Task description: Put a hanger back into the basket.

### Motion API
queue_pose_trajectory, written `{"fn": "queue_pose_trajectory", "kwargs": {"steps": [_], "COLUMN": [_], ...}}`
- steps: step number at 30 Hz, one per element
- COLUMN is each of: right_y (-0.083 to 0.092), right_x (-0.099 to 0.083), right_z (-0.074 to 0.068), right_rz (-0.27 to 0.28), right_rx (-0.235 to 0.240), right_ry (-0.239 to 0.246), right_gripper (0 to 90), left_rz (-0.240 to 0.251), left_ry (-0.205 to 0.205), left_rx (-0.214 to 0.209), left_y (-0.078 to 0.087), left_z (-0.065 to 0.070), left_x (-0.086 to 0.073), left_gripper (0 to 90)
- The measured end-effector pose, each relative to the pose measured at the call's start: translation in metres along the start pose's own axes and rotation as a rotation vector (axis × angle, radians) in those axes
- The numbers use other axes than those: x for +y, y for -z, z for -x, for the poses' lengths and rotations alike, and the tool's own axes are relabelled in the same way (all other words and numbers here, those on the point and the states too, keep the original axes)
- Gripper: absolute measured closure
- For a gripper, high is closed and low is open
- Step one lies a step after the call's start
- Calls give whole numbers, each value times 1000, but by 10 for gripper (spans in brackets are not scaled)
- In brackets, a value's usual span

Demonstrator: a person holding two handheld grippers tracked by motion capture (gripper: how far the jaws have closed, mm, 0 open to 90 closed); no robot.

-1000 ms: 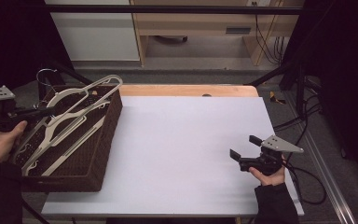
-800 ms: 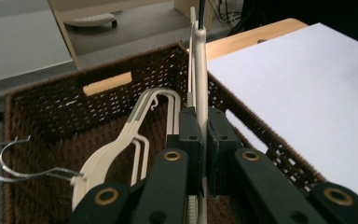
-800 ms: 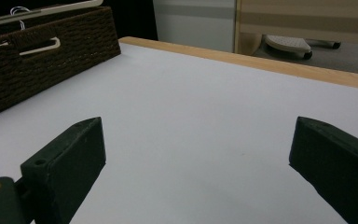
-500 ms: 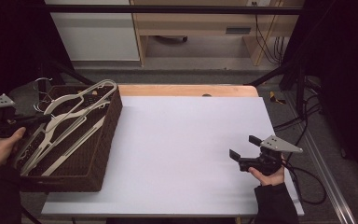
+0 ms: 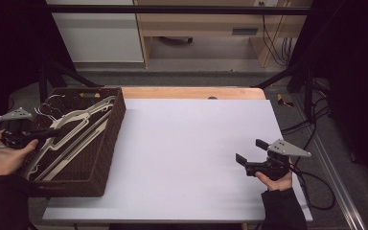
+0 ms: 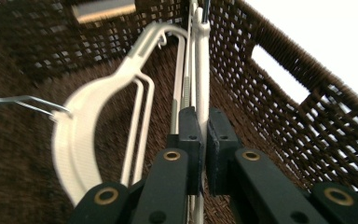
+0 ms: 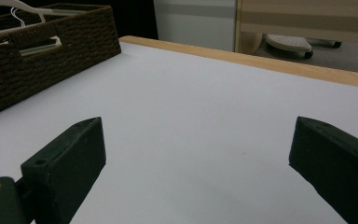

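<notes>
Left gripper (image 6: 199, 140) clamped tight on thin white plastic hanger (image 6: 201, 70), flat bar pinched edge-on between black pads, inside brown woven wicker basket (image 5: 106, 143) at table's left edge. More pale curved hangers beside it. Right gripper (image 5: 252, 154) spread wide, empty, over smooth white tabletop (image 5: 187, 143). Broad bare surface between; light wood strip along far edge.

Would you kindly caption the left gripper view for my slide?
Left gripper shut on a white hanger inside the brown wicker basket.
</notes>
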State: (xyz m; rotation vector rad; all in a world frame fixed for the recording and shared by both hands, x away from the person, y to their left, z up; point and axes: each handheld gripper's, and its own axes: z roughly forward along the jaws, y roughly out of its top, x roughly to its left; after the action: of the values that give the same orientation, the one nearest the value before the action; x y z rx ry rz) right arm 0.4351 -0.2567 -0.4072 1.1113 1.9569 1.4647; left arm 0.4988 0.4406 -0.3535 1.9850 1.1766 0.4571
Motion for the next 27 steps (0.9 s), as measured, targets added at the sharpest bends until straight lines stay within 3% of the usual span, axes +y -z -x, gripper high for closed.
{"fn": "queue_pose_trajectory", "kwargs": {"steps": [5,7,8,11,13,15,18,21,23,27], "right_y": [0,0,0,-1,-2,-2,-1,-1,-2,-2], "right_x": [0,0,0,-1,-1,-1,-1,-1,-1,-1], "right_z": [1,0,0,0,-1,0,0,0,-1,-1], "right_rz": [4,1,-2,-5,-6,-6,-4,-5,-6,-5], "right_rx": [1,3,1,5,2,1,5,5,3,4], "right_ry": [6,0,-1,6,2,3,5,5,3,2], "right_gripper": [43,43,43,43,43,43,43,43,43,43], "left_rz": [-50,-27,-30,-49,-48,-61,-39,6,22,116], "left_ry": [31,87,97,103,130,129,151,175,166,145], "left_rx": [11,13,14,83,134,177,222,218,231,193], "left_y": [-14,-14,-14,-14,-15,-13,-9,-3,1,12], "left_z": [-2,-5,-5,-5,-4,-6,-8,-7,-3,15], "left_x": [-9,-13,-13,-10,-9,-8,-10,-11,-11,-6], "left_gripper": [854,847,843,823,738,679,614,594,590,533]}}
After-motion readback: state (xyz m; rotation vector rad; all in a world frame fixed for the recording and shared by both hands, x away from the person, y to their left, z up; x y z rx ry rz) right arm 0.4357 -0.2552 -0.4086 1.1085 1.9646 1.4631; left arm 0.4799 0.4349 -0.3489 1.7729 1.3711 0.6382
